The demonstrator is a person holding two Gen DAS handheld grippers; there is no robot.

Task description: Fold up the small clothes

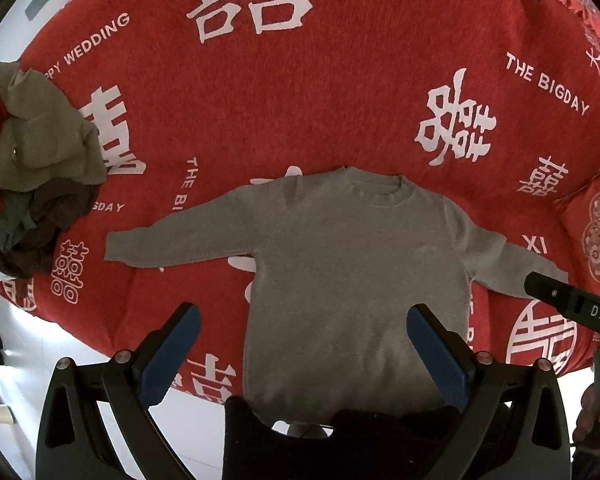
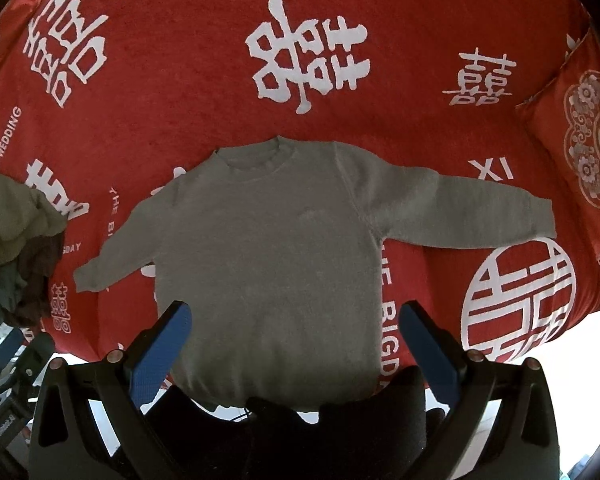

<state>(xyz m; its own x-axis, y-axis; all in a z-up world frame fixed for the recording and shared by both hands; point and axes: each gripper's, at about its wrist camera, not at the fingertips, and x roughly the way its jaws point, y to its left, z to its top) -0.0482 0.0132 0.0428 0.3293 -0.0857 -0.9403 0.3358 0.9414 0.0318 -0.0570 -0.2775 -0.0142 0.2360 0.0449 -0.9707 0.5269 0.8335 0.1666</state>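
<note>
Grippers: left gripper (image 1: 303, 316) and right gripper (image 2: 295, 312) both spread wide, holding nothing, poised over hem of grey sweater (image 2: 268, 248). Sweater flat on red blanket (image 2: 180, 80), sleeves out; no fold made. Unfolded pile (image 1: 32, 168) waits, apparently several garments. Left view alone shows right gripper's finger by sleeve cuff (image 1: 540, 276).

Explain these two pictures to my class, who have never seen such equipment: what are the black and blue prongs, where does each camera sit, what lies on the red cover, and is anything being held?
A person holds a two-finger gripper in each hand, each carrying a wide-angle camera looking along its fingers. One picture comes from the left gripper, the other from the right gripper. Both are open and hold nothing. On the red blanket a small grey sweater lies flat, sleeves spread, not yet folded. A pile of crumpled clothes sits to its left.
</note>
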